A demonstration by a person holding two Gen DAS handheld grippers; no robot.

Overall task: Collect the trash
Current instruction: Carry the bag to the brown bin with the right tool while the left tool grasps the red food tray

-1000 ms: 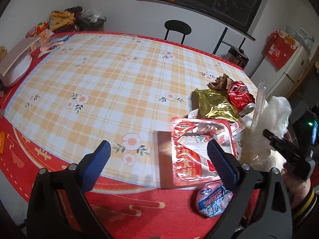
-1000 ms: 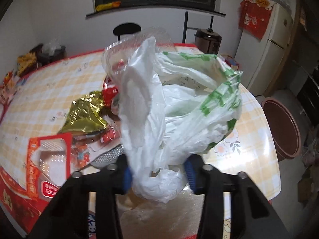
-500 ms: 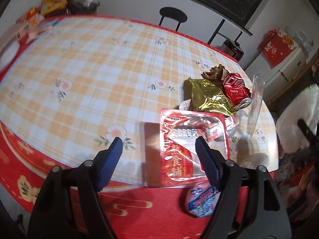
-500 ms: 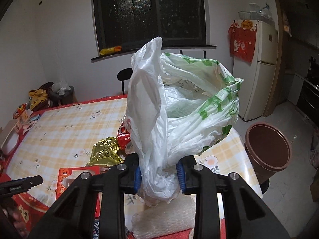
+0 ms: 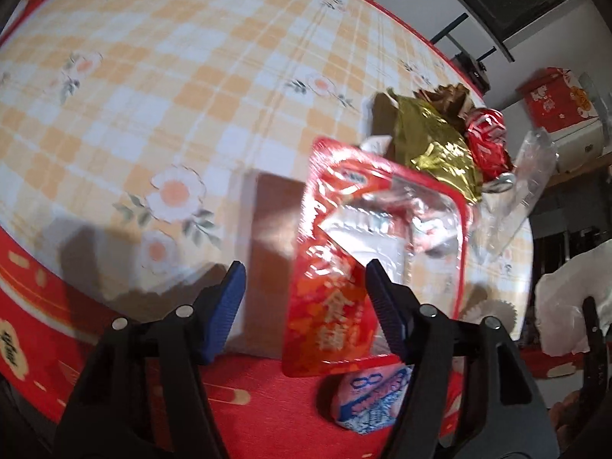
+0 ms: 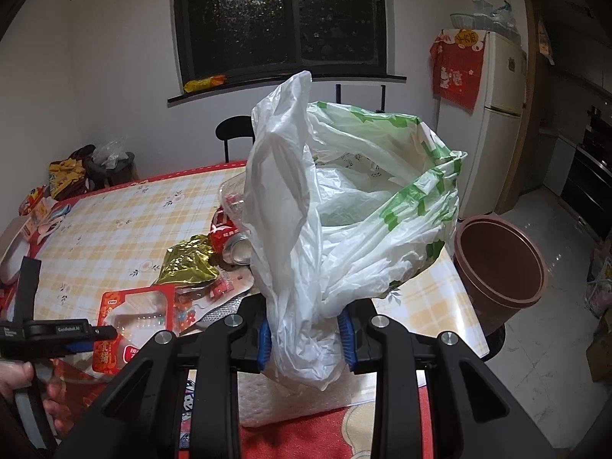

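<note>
The left gripper [image 5: 304, 300] has its blue-padded fingers spread wide, holding nothing. Between them, closer to the right-hand finger [image 5: 382, 306], lies the near end of a red plastic snack tray [image 5: 363, 244]; whether that finger touches it cannot be told. Just below and to the right of that finger, a blue-and-white wrapper [image 5: 373, 401] sits on the red border of the table [image 5: 153, 76]. Beyond the tray, farther ahead and to the right, a crumpled gold foil bag [image 5: 432, 141] rests against a crushed red can [image 5: 487, 141], with a clear plastic sheet [image 5: 531, 176] just right of them.

The right gripper [image 6: 306, 338] is pinched on the bunched lower part of a white plastic bag [image 6: 344, 199], whose green-printed mouth stands open above the fingers. To the left of this gripper, low on the table, the same red tray [image 6: 134, 321] lies with the left gripper's tip over it. Farther ahead and left, the gold bag [image 6: 187, 264] and can [image 6: 225, 233] lie partly behind the plastic bag. Off to the right stands a brown bin [image 6: 501, 267], and beyond it a fridge [image 6: 493, 122].
</note>
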